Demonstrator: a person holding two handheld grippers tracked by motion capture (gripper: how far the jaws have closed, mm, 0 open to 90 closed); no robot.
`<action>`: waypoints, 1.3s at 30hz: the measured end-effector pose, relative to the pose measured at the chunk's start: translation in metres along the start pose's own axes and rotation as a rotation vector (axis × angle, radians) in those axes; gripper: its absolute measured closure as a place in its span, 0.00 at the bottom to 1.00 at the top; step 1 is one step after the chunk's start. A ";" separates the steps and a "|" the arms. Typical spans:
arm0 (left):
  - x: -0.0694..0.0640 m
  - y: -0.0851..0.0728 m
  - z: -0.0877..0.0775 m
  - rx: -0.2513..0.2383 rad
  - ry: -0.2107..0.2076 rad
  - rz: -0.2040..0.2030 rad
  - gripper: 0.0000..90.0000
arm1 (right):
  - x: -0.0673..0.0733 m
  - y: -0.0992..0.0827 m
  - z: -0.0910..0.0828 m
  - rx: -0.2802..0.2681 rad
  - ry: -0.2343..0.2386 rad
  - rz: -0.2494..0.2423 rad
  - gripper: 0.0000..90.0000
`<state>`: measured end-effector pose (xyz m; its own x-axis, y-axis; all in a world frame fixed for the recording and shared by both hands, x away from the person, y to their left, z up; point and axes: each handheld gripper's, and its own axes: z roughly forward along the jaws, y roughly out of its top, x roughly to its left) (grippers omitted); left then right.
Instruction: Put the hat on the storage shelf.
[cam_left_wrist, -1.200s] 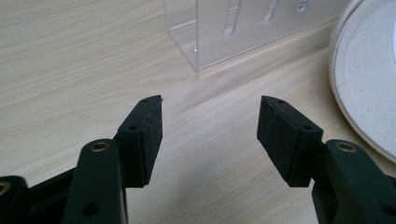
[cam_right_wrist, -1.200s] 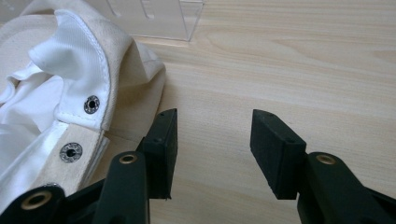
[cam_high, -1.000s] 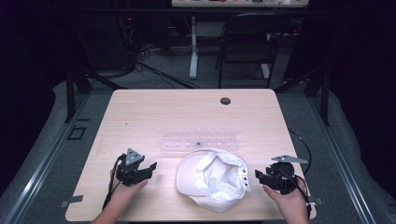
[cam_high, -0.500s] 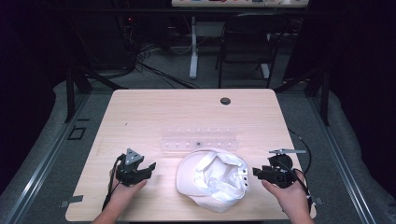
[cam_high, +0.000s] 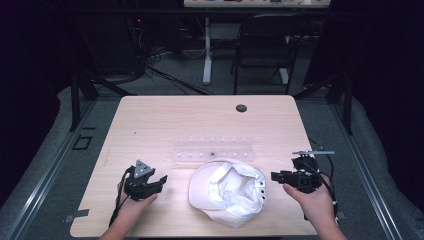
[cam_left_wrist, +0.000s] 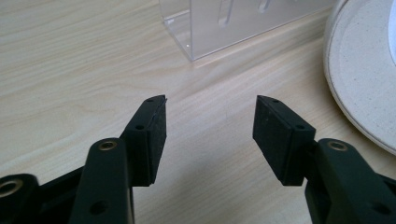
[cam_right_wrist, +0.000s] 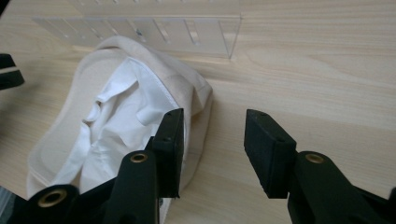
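I see a white cap (cam_high: 227, 192) lying upside down near the table's (cam_high: 165, 120) front edge, a clear rack (cam_high: 214, 151) just beyond it at twelve o'clock. My left gripper (cam_high: 161, 180), jaws spread, sits at the cap's nine o'clock; my right gripper (cam_high: 274, 176), jaws spread, sits at its three o'clock, just beside its edge.

Two black grippers w/ flat ribbed pads (cam_left_wrist: 155, 135), brass-ringed screw holes, grey three-cornered plate (cam_high: 141, 168) on left gripper (cam_high: 157, 181), black cable (cam_high: 327, 176) at right gripper (cam_high: 276, 176), bare forearms.
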<state>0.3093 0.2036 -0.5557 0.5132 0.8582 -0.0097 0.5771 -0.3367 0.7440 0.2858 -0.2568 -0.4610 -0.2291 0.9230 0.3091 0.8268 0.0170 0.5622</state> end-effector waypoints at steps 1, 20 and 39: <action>0.000 0.000 -0.001 -0.002 0.001 0.005 0.51 | 0.000 0.000 0.001 -0.003 0.014 -0.002 0.64; 0.003 0.001 -0.003 -0.018 -0.002 -0.012 0.50 | 0.005 -0.005 0.020 0.138 0.101 0.048 0.57; 0.000 0.001 0.001 -0.009 -0.004 -0.006 0.50 | 0.004 -0.013 0.051 0.214 0.178 0.141 0.50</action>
<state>0.3109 0.2031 -0.5557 0.5119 0.8589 -0.0170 0.5745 -0.3276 0.7501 0.3007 -0.2336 -0.5059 -0.1751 0.8406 0.5126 0.9420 -0.0084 0.3355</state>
